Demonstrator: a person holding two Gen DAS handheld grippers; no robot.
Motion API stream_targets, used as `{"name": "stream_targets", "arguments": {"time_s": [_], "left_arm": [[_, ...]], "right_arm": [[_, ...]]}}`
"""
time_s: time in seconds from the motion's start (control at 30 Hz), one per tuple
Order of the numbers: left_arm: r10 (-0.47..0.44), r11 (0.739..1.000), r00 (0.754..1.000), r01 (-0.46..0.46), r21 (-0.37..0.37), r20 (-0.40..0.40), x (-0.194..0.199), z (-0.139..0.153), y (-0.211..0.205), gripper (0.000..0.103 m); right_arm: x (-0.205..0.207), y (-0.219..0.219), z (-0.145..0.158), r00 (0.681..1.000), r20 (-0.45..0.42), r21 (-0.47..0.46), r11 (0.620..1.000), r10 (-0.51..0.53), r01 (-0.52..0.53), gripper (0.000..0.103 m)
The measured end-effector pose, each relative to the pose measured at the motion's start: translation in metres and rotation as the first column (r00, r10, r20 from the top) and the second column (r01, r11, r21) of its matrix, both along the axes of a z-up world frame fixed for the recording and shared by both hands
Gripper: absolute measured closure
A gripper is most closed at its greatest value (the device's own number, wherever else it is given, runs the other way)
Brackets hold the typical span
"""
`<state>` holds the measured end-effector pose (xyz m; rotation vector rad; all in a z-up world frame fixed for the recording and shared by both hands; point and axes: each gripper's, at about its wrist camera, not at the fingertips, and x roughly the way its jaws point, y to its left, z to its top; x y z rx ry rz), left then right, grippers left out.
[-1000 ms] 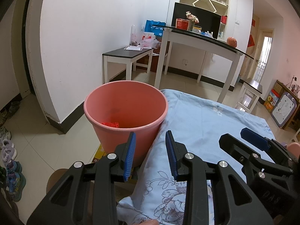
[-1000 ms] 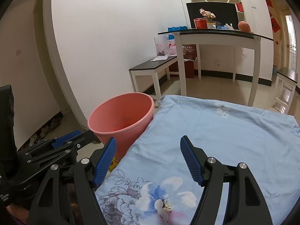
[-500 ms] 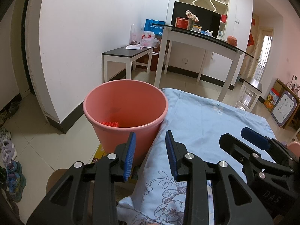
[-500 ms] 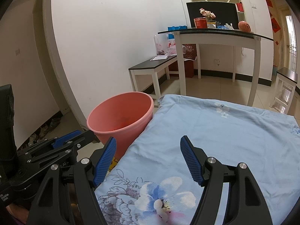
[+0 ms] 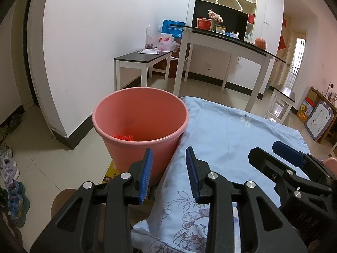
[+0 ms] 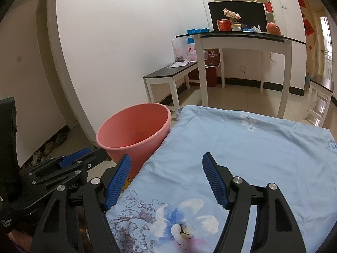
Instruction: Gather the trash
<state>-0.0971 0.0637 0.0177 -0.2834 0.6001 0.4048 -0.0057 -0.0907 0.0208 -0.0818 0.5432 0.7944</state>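
A salmon-pink plastic bin [image 5: 140,113] stands on the floor against the left edge of a table covered by a light blue floral cloth [image 5: 227,139]. A small red ridged item [image 5: 123,137] lies inside the bin. My left gripper [image 5: 169,172] is open and empty, just in front of the bin's near wall. My right gripper [image 6: 166,181] is open wide and empty above the cloth [image 6: 242,147]; the bin [image 6: 134,130] is to its left. Each gripper also shows in the other's view: the right gripper [image 5: 290,168] and the left gripper [image 6: 63,166].
A low black-topped bench [image 5: 143,58] and a tall white table with a dark glass top [image 5: 227,41] stand beyond, by the white wall. A small stool [image 5: 280,101] is at right. Shoes [image 5: 12,189] lie on the tiled floor at left.
Almost nothing has moved; both grippers stay open and in place, with only a slight shift of the views.
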Motion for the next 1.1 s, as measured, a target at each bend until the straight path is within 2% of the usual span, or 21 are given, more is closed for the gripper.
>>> {"name": "stream_targets", "arguments": {"time_s": [0.83,1.1], "left_arm": [[-0.002,1.000,1.000,0.002,0.004,-0.027,-0.015,-0.019,0.011,0.070],[-0.067,0.997,0.997,0.068,0.026,-0.038,-0.022,-0.018,0.005,0.070]], "right_arm": [[0.009,-0.005,-0.013,0.999,-0.023,-0.007,1.000,-0.024,0.024,0.033],[0.020,-0.018,-0.014,0.998,-0.026,0.000,0.998,-0.063,0.063,0.033]]}}
